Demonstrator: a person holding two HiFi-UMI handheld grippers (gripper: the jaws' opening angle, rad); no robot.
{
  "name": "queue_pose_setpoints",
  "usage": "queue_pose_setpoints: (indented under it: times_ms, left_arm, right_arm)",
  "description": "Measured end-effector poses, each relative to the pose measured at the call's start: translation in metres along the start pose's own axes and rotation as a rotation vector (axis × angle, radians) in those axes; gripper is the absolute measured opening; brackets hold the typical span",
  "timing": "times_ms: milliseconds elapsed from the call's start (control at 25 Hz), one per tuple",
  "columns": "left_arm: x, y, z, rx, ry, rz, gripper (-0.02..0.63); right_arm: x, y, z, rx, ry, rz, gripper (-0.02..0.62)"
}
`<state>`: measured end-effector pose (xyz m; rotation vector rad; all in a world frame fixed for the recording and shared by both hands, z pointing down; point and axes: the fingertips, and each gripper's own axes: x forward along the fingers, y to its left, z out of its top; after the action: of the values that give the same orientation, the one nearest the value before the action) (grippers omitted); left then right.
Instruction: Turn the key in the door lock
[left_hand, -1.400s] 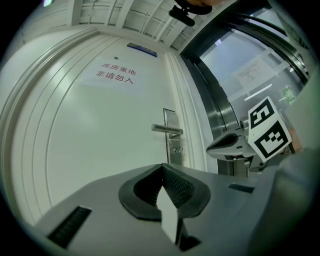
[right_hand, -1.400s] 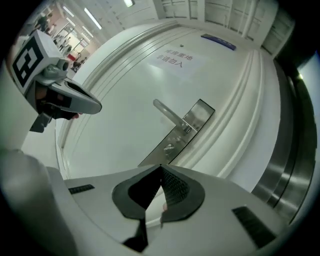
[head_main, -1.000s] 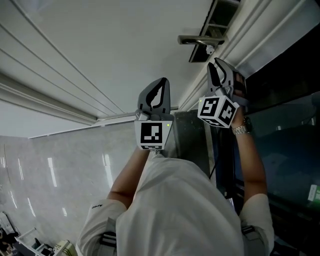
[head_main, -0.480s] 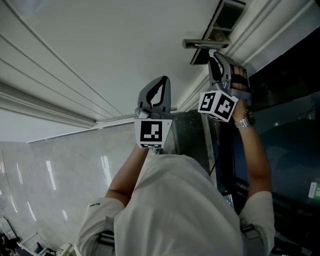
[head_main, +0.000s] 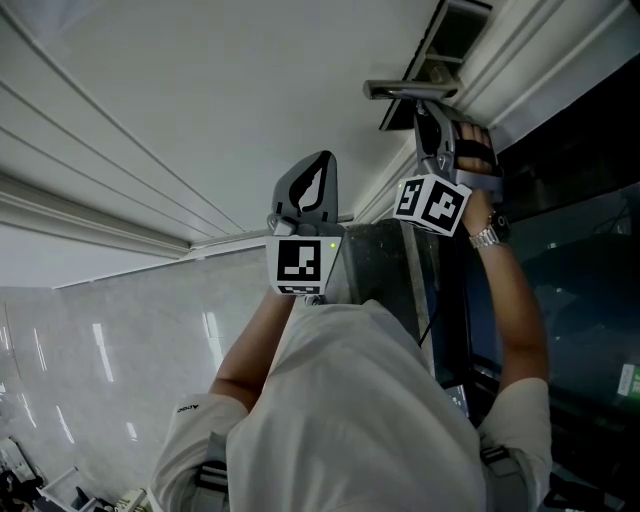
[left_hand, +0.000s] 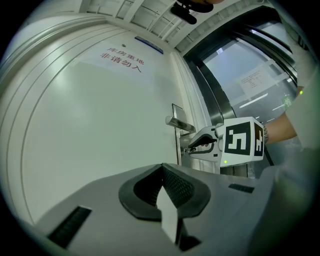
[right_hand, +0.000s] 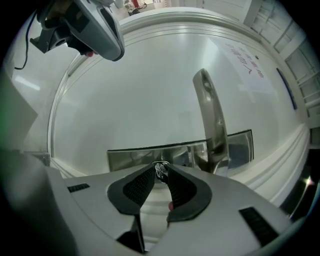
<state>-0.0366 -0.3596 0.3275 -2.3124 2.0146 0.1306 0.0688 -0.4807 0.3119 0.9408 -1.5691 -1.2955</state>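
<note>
Brushed-metal lock plate (right_hand: 145, 154) is sitting on the white door (right_hand: 145, 85), just beside the lever handle (right_hand: 210, 115). The key (right_hand: 160, 173) is projecting from this plate, directly between the tips of the right gripper (right_hand: 161, 169). Those jaws are pinching the key head at their far ends, with the pads diverging behind it. The left gripper (left_hand: 162, 169) is hovering well to the left of the lock, jaws pressed together with nothing between them, and is pointing at the plain door face.
</note>
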Motion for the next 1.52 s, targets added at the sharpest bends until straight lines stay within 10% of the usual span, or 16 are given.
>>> queue_pose_setpoints:
  times_ms: [520, 1520]
  left_arm:
    - [0.000, 0.014, -0.006, 0.005, 0.016, 0.030, 0.008]
    - [-0.006, -0.004, -0.007, 0.028, 0.038, -0.005, 0.008]
  right_arm:
    - [0.009, -0.009, -0.001, 0.252, -0.011, -0.079, 0.012]
    - [0.008, -0.020, -0.017, 1.665, -0.112, 0.152, 0.011]
